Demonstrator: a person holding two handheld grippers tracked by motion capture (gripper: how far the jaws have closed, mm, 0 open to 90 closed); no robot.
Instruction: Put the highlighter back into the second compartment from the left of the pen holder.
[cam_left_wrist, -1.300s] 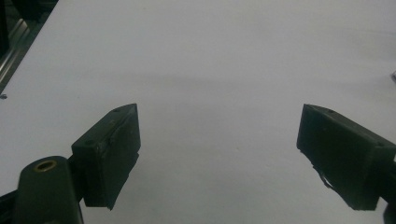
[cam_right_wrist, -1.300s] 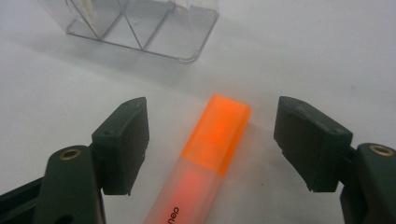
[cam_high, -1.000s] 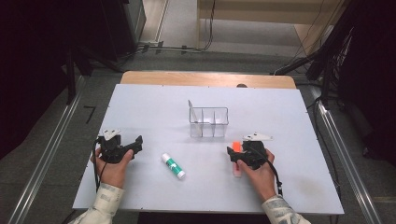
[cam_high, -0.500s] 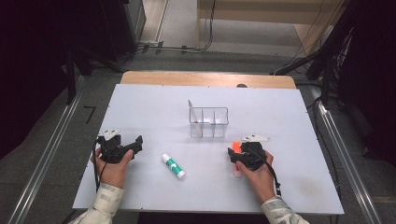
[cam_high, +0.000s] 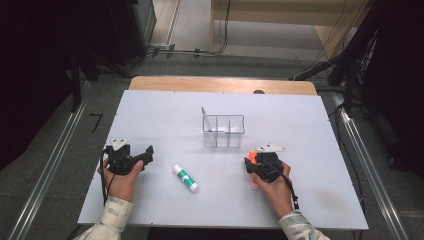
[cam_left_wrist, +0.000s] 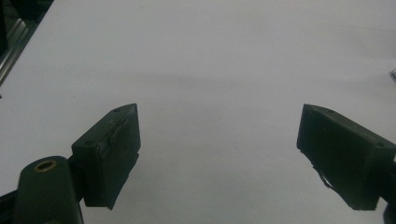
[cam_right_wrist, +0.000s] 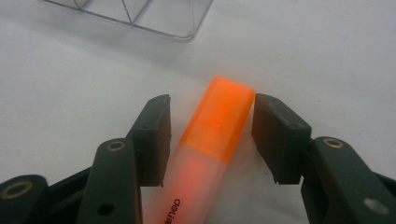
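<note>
An orange highlighter (cam_right_wrist: 219, 121) with a frosted barrel lies on the white table (cam_high: 165, 115), its cap pointing away from me. My right gripper (cam_right_wrist: 212, 100) straddles the cap. Its jaws have just been closing on it: the right pad (cam_right_wrist: 275, 135) is at the cap's edge, and the left pad (cam_right_wrist: 154, 135) still stands a little off. In the high view the right gripper (cam_high: 252, 162) sits over the highlighter (cam_high: 251, 156) at the table's front right. My left gripper (cam_high: 148, 152) rests at the front left, its jaws (cam_left_wrist: 219, 135) wide open over bare table.
A clear plastic divided organizer (cam_high: 223, 131) stands mid-table, just beyond the right gripper, and its corner (cam_right_wrist: 182, 28) is close ahead of the highlighter. A white glue stick with a green label (cam_high: 185, 178) lies between the two hands.
Both hands have stayed in place. The right gripper's jaws look a little narrower around the highlighter than before.
</note>
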